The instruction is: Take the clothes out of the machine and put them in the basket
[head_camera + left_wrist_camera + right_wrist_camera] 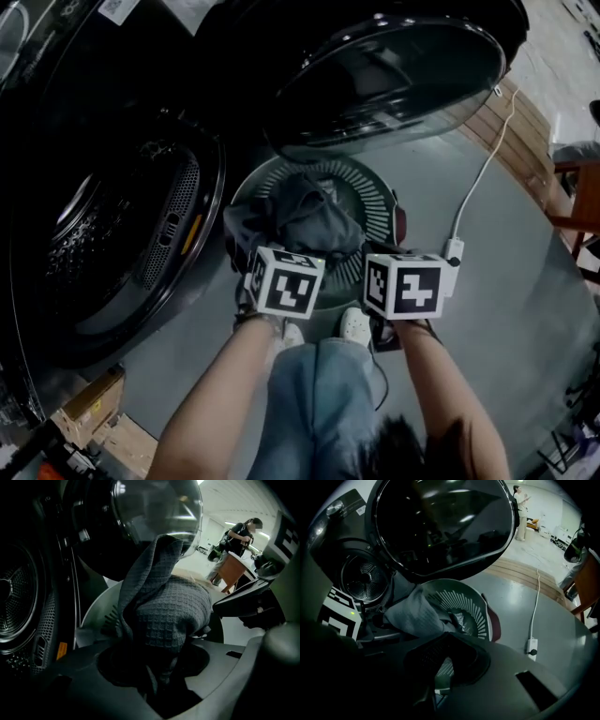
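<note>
A round slotted basket (375, 202) (473, 606) stands on the floor under the machine's open door (384, 70). A grey waffle-knit cloth (309, 220) (173, 616) (412, 613) lies heaped in it. My left gripper (281, 267) (161, 681) is over the basket's near left side, its jaws closed on a fold of that cloth, which rises in front of its camera. My right gripper (405, 284) (436, 672) hangs over the basket's near right rim, shut with nothing in it. The machine's drum (103, 234) gapes at the left; I see no cloth in the part that shows.
A white power strip (453, 251) (532, 646) with its cable lies on the floor right of the basket. My shoes (354, 325) stand just behind it. A wooden strip (511, 131) runs at the far right, a cardboard box (89, 398) sits bottom left. A person (241, 536) stands far off.
</note>
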Motion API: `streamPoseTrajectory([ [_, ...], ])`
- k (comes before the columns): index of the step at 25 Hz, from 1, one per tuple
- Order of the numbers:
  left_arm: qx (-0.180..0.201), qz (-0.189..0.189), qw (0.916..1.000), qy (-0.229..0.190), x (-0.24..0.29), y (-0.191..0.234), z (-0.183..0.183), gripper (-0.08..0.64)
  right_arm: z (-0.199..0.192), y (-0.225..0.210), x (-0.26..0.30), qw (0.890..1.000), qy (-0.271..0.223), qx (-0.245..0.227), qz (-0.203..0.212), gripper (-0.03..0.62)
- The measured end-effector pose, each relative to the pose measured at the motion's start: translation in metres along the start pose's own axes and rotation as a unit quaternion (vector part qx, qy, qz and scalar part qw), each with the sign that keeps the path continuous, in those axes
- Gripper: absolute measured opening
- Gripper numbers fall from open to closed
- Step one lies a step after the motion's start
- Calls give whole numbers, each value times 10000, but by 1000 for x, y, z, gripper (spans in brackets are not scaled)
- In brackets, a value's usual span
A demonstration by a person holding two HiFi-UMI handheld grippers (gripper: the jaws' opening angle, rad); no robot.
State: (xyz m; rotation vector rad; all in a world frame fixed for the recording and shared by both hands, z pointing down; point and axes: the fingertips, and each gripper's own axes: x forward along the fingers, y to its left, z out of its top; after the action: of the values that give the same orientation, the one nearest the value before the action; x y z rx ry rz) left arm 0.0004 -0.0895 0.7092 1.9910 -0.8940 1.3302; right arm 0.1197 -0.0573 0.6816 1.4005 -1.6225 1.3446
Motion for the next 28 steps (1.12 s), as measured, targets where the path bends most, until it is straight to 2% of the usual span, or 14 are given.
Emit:
streamPoseTrajectory([
  [3,-136,-66,9998,164,15,-2,-7,199,-8,-5,6,10000,14,67,-58,3],
  [7,-37,199,9983,538,33,2,-22,217,-13,-7,15,9999,2,143,-69,3],
  [8,-31,263,9979,598,36,4,-26,241,-15,-8,17,9998,13,166,-89,3],
  [10,-98,282,9981,535,40,6,-26,333,-15,-9,19,9997,27,222,-116,3],
  [11,-147,246,9986,437,41,7,-23,426,-15,-8,20,9996,24,239,-111,3],
  [12,-186,209,9990,341,41,7,-21,487,-15,-8,19,9997,24,234,-101,3],
  [13,-205,188,9993,264,40,8,-20,516,-15,-7,19,9997,32,204,-96,3],
  [16,-148,249,9995,80,32,12,-16,529,-19,-6,16,9999,87,70,-125,3],
  [19,109,386,9992,-19,20,21,-12,529,-18,-4,13,9998,110,42,-129,3],
  [22,278,324,9991,-47,11,25,-12,529,-20,0,11,9998,145,48,-145,3],
  [28,261,184,9995,-18,-15,20,-15,529,-17,17,-7,9997,199,69,-141,3],
])
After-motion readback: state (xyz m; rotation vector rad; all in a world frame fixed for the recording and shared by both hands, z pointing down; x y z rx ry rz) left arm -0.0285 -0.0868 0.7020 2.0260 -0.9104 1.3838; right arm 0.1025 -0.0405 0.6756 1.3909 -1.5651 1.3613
